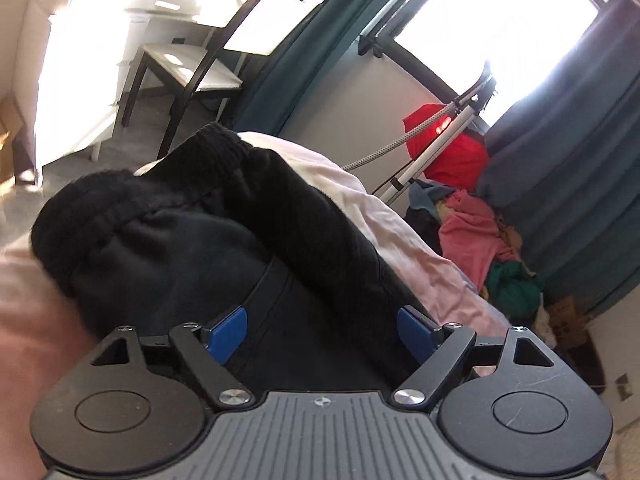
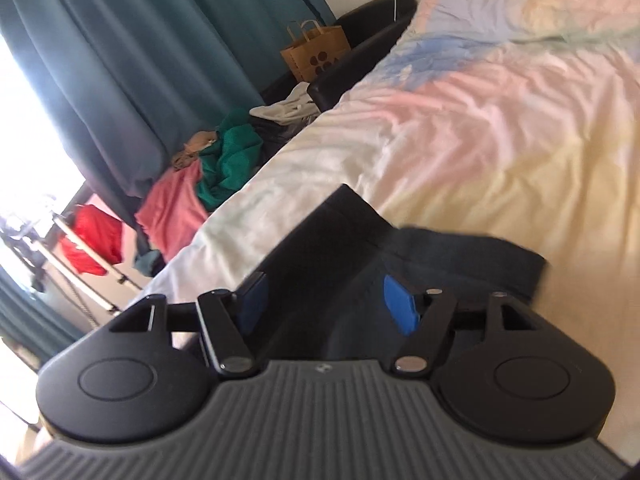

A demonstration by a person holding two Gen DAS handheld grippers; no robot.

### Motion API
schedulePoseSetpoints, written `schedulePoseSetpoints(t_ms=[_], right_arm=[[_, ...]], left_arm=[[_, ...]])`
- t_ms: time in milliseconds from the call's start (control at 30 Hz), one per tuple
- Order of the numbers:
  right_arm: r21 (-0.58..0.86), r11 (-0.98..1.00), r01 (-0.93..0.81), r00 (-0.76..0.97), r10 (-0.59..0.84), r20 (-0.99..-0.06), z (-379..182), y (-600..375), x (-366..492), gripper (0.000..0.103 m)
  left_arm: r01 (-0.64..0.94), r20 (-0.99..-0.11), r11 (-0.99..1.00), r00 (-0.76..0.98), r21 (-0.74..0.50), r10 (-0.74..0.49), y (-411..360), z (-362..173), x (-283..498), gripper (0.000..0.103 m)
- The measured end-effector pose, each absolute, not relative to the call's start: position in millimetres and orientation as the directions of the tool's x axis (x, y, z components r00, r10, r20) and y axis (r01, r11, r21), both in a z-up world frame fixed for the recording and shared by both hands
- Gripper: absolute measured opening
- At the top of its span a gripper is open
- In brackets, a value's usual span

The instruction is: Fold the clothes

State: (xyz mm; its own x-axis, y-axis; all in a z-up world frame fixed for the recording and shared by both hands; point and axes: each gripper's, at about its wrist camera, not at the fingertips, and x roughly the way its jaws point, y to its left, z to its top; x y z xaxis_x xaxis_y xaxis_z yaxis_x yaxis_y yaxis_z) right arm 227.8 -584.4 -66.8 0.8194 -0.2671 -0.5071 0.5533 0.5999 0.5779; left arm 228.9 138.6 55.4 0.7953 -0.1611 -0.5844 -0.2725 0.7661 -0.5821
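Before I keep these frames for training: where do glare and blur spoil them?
Left wrist: window and desk blown out, black garment nearly featureless. Right wrist: window strip glares, bedsheet is smeared soft. Fisheye bends both.

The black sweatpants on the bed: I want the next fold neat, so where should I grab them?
Probably the ribbed waistband of the black sweatpants, at its two outer corners. It is the thickest, bunched edge and stands up off the bedsheet, so fingers can slide under. Come in low from the near side.

Each black tool [image 1: 322,328] has blue pads [image 1: 230,332], silver screws, ribbed grey base.
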Motion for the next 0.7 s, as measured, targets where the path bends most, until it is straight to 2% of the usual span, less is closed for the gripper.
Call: schedulePoseSetpoints(t_ms=[233, 333, 433, 467, 500, 567, 600, 633, 700], right_arm=[[0.723, 0.456, 0.519, 0.834, -0.087, -0.544, -104.6, -579.7, 166.7, 0.069], [0.765, 0.401, 0.504, 0.83, 0.019, -0.557, -132.4, -577.9, 172.9, 0.069], [0.817, 0.304, 0.49, 0.857, 0.002, -0.515, -154.0, -581.9, 183.0, 0.069], [0.825, 0.296, 0.481, 0.868, -0.024, -0.497, -156.7, -583.8, 188.0, 0.069], [0.822, 0.308, 0.479, 0.871, -0.052, -0.488, -157.4, -585.8, 195.5, 0.069], [0.8, 0.349, 0.489, 0.869, -0.114, -0.481, -155.7, -589.1, 210.6, 0.066], [0.78, 0.368, 0.506, 0.86, -0.147, -0.489, -153.4, -590.6, 217.6, 0.053], [0.762, 0.373, 0.529, 0.846, -0.169, -0.505, -151.8, -593.2, 223.9, 0.033], [0.741, 0.384, 0.552, 0.832, -0.197, -0.518, -145.1, -594.9, 231.2, 0.02]], left_arm=[[-0.416, -0.635, 0.603, 0.745, -0.681, -0.203, 195.2, 10.9, 151.5, 0.089], [-0.416, -0.631, 0.565, 0.732, -0.712, -0.257, 197.3, -8.4, 157.0, 0.089], [-0.451, -0.631, 0.523, 0.739, -0.724, -0.236, 198.5, -28.3, 177.8, 0.088], [-0.456, -0.616, 0.501, 0.757, -0.736, -0.216, 201.3, -34.3, 185.1, 0.085], [-0.461, -0.6, 0.477, 0.777, -0.748, -0.19, 205.0, -40.3, 192.7, 0.072], [-0.473, -0.588, 0.45, 0.794, -0.757, -0.153, 213.2, -46.8, 205.4, 0.059], [-0.48, -0.585, 0.44, 0.799, -0.759, -0.138, 217.4, -49.2, 211.4, 0.051], [-0.484, -0.583, 0.433, 0.803, -0.76, -0.126, 220.7, -50.0, 215.5, 0.046], [-0.48, -0.577, 0.444, 0.809, -0.756, -0.108, 223.8, -43.7, 217.1, 0.02]])
